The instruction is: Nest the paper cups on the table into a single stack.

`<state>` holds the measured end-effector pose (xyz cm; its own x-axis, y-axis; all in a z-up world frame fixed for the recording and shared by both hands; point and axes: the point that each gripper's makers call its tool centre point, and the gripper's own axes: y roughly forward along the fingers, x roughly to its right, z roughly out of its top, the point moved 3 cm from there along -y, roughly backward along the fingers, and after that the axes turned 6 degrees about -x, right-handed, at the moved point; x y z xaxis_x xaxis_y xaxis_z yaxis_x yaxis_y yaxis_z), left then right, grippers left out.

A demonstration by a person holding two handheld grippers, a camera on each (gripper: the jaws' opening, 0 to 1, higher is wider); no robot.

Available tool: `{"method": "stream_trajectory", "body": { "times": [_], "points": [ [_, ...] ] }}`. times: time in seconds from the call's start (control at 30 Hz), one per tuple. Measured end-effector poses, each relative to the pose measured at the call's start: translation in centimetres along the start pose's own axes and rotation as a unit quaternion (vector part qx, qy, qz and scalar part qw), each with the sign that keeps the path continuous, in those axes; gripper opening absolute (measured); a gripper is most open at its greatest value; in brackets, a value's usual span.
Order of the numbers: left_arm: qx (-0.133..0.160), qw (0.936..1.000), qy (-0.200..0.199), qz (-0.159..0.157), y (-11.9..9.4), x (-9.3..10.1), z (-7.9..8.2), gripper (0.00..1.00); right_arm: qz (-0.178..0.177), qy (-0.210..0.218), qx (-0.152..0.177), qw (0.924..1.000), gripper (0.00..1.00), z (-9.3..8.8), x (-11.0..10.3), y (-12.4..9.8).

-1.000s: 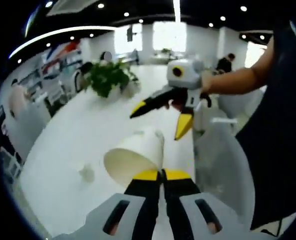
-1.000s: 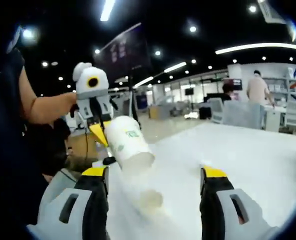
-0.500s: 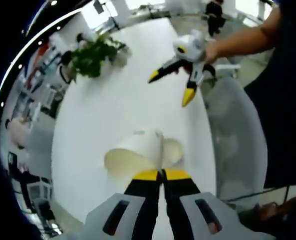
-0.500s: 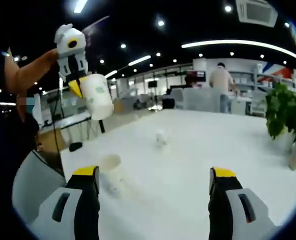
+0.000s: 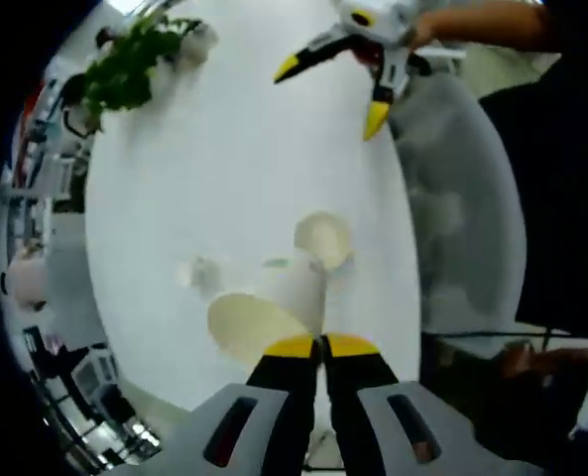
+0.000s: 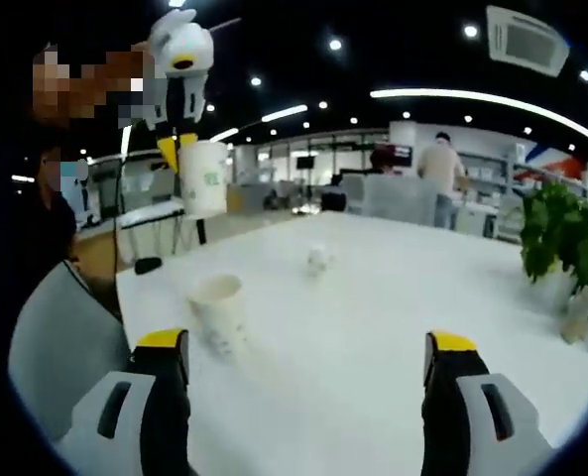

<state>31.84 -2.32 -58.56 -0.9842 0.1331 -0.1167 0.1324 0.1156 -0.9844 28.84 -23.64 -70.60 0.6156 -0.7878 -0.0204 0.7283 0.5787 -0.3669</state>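
White table [image 6: 373,327], upright cup [image 6: 217,313]

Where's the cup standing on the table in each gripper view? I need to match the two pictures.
Left gripper view: the standing paper cup shows mouth-up near the picture's middle, just beyond the held cup pinched by the left gripper.
Right gripper view: it stands left of centre, below the raised held cup.
Shared landmark: the potted plant, upper left there, far right here.
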Motion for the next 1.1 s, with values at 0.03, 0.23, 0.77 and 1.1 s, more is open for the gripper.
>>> {"method": "stream_trajectory", "body": {
  "times": [0.03, 0.23, 0.77, 1.1],
  "points": [
    [0.0, 1.0, 0.0, 0.0, 0.0, 0.0, 0.1, 0.0, 0.0, 0.002, 0.005, 1.0, 1.0, 0.2, 0.0, -0.1],
    [-0.013, 0.9997, -0.019, 0.003, 0.0, -0.2, 0.2, 0.0, 0.002, 0.002, 0.018, 0.9998, 1.0, 1.1, 0.0, -0.3],
    [-0.028, 0.9994, -0.018, 0.001, 1.9, 0.4, 1.5, 0.0, 0.005, 0.0, 0.02, 0.9998, 1.0, 1.1, -0.2, -0.5],
    [-0.041, 0.999, -0.017, 0.007, 4.7, 0.2, 2.6, 0.0, 0.006, 0.004, 0.024, 0.9997, 1.0, 1.2, -0.3, -1.0]
  ]
}}
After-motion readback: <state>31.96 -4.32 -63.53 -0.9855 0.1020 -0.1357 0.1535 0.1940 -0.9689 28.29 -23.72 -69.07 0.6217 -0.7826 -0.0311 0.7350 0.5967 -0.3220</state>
